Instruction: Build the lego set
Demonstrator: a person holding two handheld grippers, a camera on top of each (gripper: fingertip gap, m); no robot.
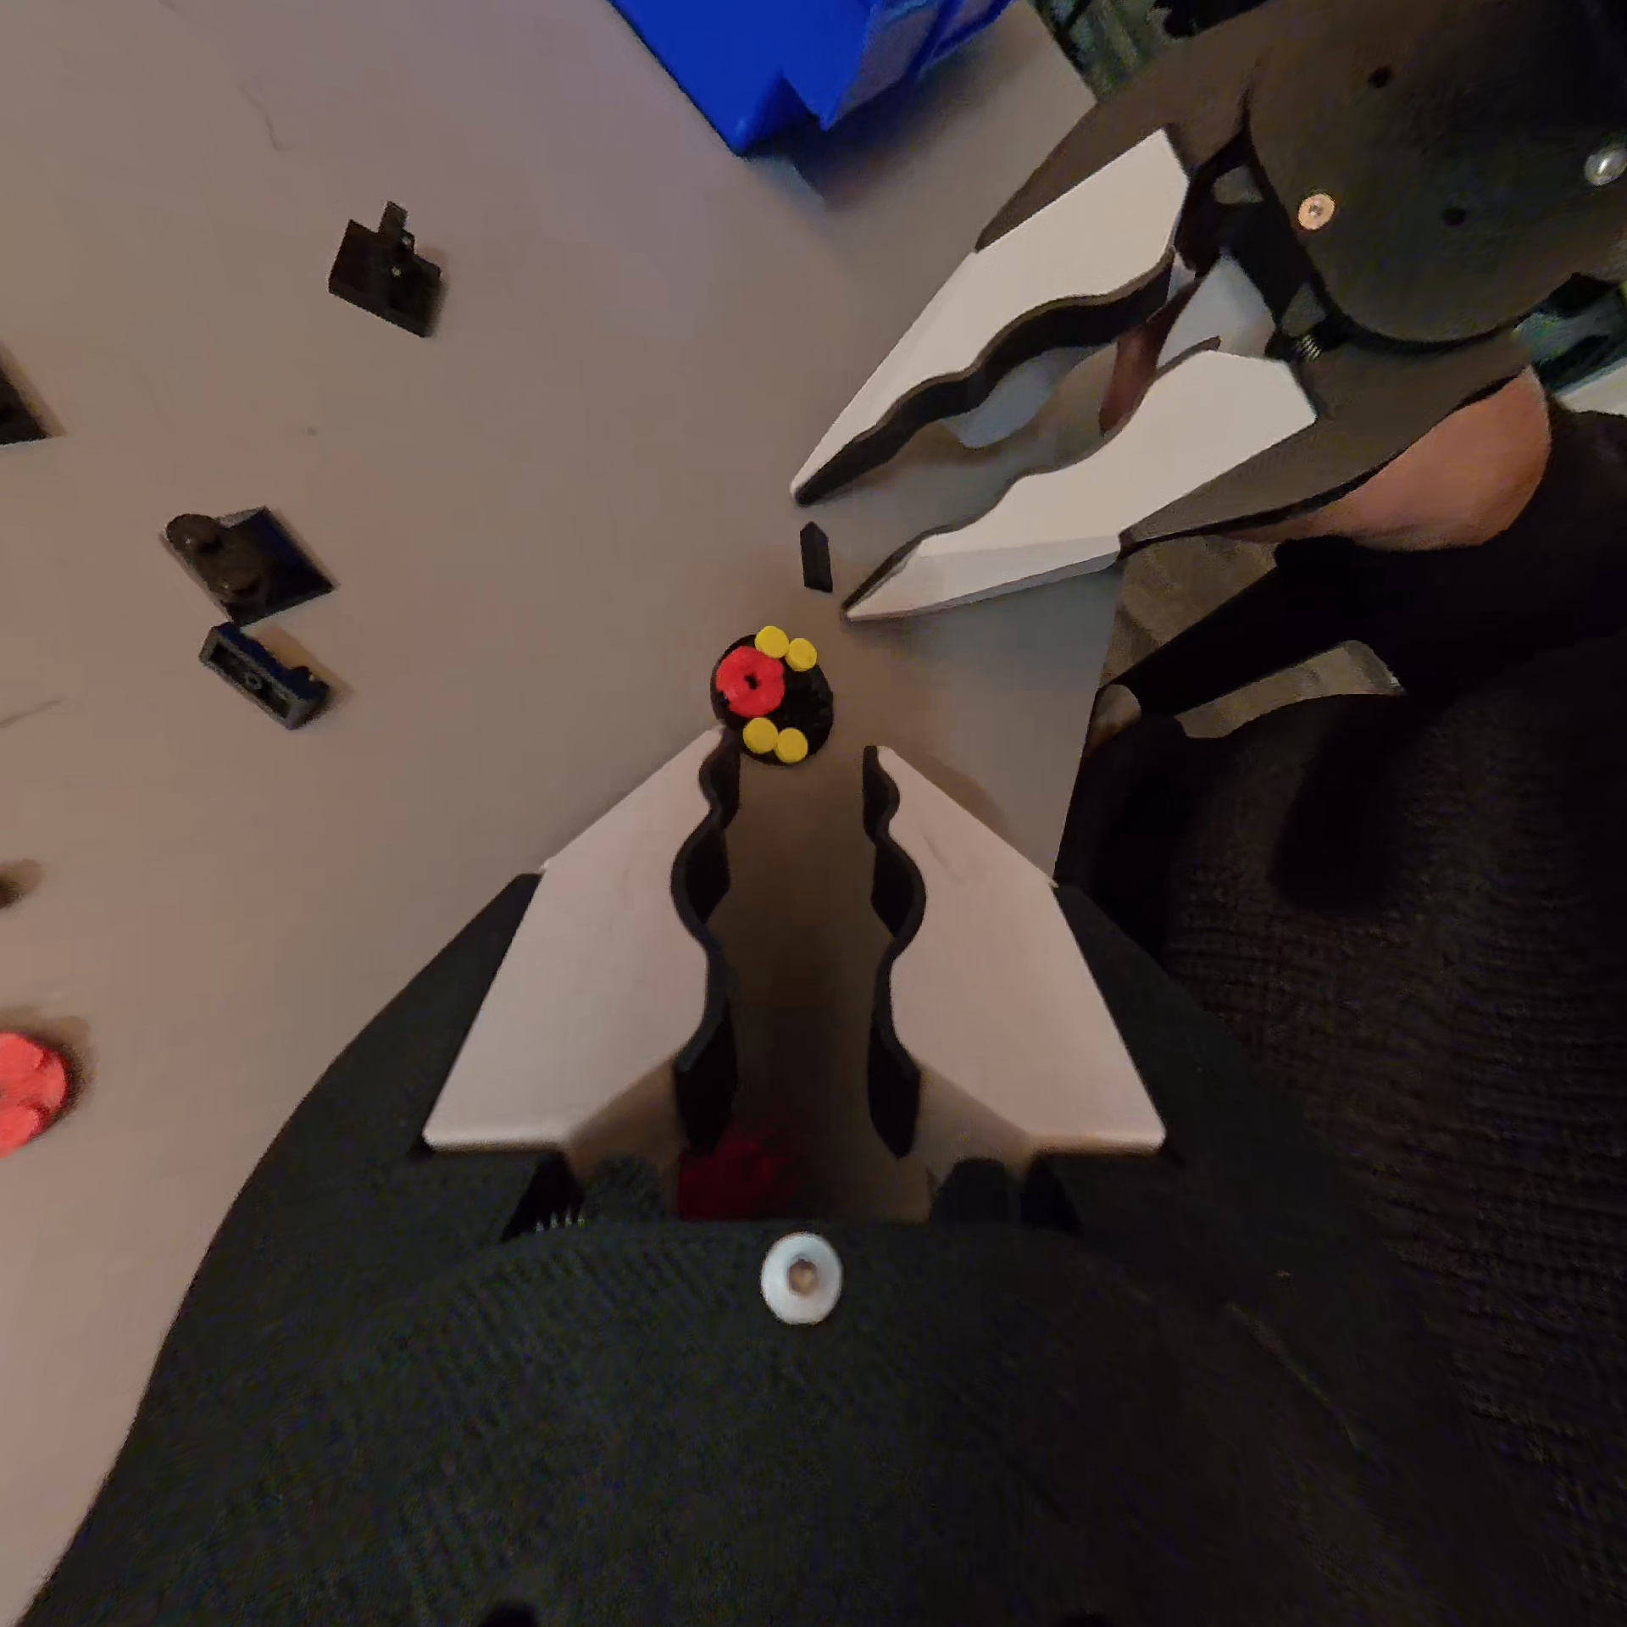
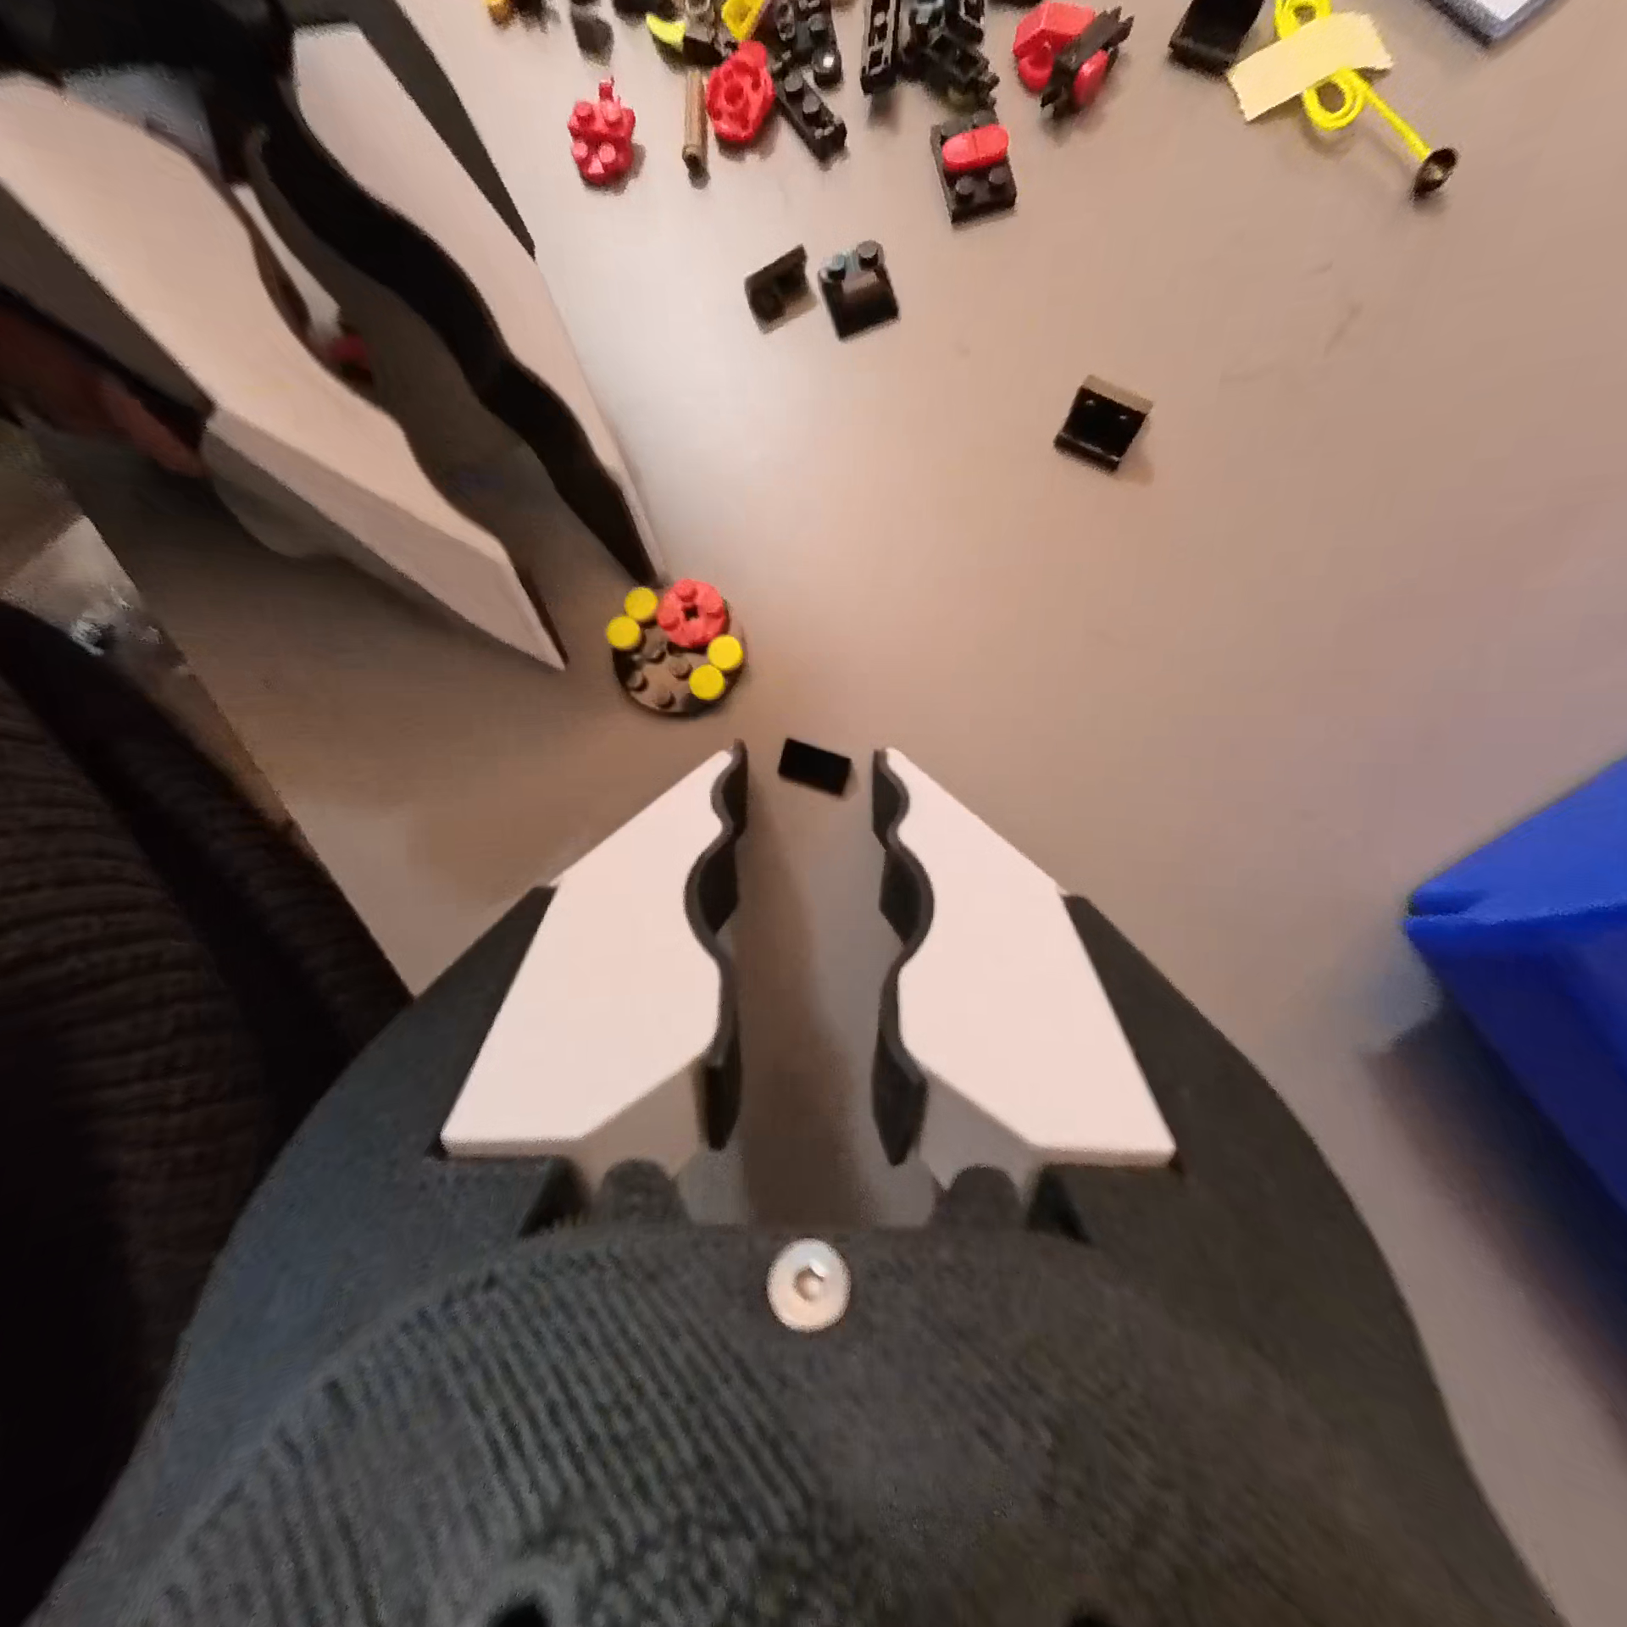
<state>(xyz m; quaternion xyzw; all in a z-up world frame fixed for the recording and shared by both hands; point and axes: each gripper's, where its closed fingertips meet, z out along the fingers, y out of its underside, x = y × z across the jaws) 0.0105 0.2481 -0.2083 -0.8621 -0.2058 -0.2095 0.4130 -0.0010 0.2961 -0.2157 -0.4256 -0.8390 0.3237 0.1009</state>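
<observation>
Grippers both sitting with fingers apart, holding nothing: left gripper (image 1: pixel 797 753) just near of round black disc (image 1: pixel 773 695) carrying red and yellow studs; right gripper (image 2: pixel 808 748) flanking small black tile (image 2: pixel 814 767) lying on table (image 2: pixel 1144 660), beside disc.

Plain matte greyish-tan bench (image 2: pixel 1144 616) fills pretty much the whole background, with a few faint scuffs. Lighting's dim and warm, soft shadows. A blue bin (image 2: pixel 1532 951) sits at one edge.
</observation>
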